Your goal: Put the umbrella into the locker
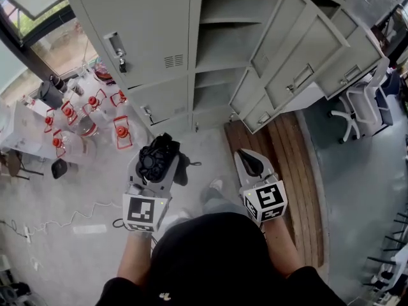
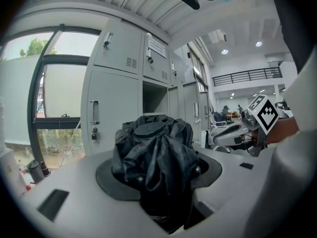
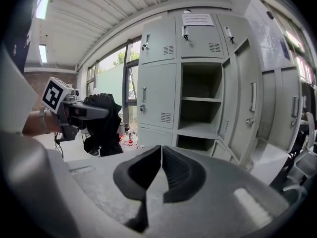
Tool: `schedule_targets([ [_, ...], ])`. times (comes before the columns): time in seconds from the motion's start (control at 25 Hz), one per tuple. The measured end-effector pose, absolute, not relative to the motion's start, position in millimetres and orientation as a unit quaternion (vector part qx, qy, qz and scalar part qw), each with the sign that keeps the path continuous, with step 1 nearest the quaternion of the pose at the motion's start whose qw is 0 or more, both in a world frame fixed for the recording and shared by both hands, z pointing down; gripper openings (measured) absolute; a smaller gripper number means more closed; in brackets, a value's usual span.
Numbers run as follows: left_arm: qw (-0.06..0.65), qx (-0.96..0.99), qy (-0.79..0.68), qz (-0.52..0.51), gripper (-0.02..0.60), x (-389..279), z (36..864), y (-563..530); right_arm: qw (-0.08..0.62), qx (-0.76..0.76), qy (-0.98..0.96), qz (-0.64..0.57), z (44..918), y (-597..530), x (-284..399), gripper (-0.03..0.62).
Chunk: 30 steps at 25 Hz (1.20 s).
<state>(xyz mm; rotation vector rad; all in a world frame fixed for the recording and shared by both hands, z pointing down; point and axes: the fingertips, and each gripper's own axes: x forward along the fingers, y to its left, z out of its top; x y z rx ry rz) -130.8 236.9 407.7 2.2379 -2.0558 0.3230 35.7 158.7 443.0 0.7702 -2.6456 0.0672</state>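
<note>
A folded black umbrella (image 2: 154, 155) sits bunched between the jaws of my left gripper (image 1: 159, 159), which is shut on it; its end hangs below the gripper (image 3: 101, 128). My right gripper (image 1: 250, 162) is shut with nothing in it, its black pads (image 3: 176, 175) meeting. Both grippers hang side by side in front of the grey locker (image 1: 146, 43). The locker's middle column stands open with bare shelves (image 1: 223, 46) and its doors (image 1: 299, 56) swung out to the right. In the right gripper view the open compartment (image 3: 200, 110) lies straight ahead.
Red-capped clear containers (image 1: 121, 131) stand on the floor left of the locker beside a white table (image 1: 19, 132). A wooden platform (image 1: 293, 171) runs along the right, with a white office chair (image 1: 357, 110) beyond it. A cable (image 1: 57, 225) trails on the floor at left.
</note>
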Motion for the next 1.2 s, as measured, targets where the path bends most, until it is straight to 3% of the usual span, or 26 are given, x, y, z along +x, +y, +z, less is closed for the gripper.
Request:
schedule_targets([
  [0.72,-0.005,0.732,-0.673,0.104,0.255,-97.1,361.3,34.9,0.176,0.300,-0.935,0.069,437.7,1.1,78.1,0.003],
  [1.2,-0.080,0.765,-0.631,0.100,0.255,-92.7,304.5,-48.7,0.153,0.344,-0.922,0.091,418.8,-36.1,55.9,0.003],
])
